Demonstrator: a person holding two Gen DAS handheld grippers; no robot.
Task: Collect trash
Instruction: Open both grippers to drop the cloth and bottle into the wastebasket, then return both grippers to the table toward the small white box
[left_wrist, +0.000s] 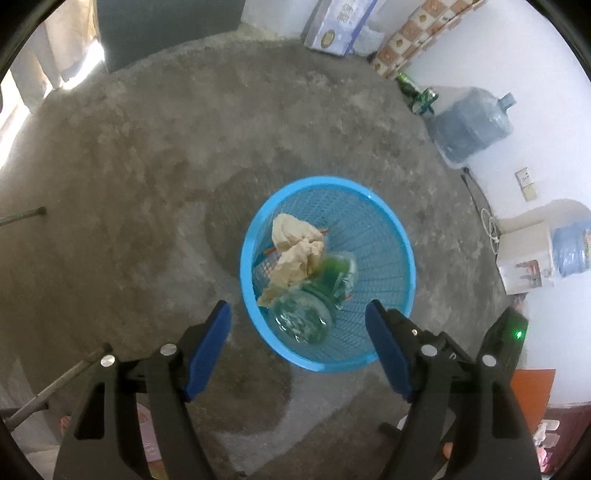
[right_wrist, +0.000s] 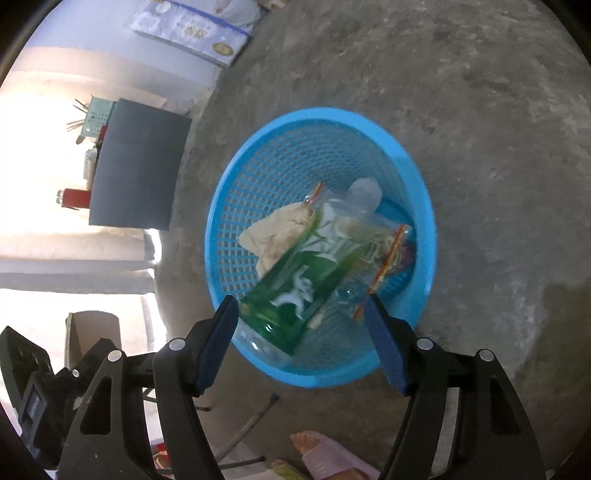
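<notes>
A blue mesh waste basket (left_wrist: 388, 236) stands on the concrete floor and also shows in the right wrist view (right_wrist: 258, 173). Inside lie crumpled beige paper (left_wrist: 295, 247), a clear plastic bottle with a green label (left_wrist: 306, 314) and a clear zip bag. In the right wrist view the bottle (right_wrist: 295, 288), the paper (right_wrist: 273, 229) and the zip bag (right_wrist: 384, 243) lie in the basket. My left gripper (left_wrist: 298, 314) is open and empty above the basket's near rim. My right gripper (right_wrist: 301, 310) is open and empty just above the bottle.
Two large water jugs (left_wrist: 469, 125) and a white dispenser (left_wrist: 524, 254) stand by the right wall. A green bottle (left_wrist: 410, 86) and a cardboard box (left_wrist: 340, 26) stand at the far wall. A dark panel (right_wrist: 136, 170) leans left. A pink slipper (right_wrist: 325, 458) lies near.
</notes>
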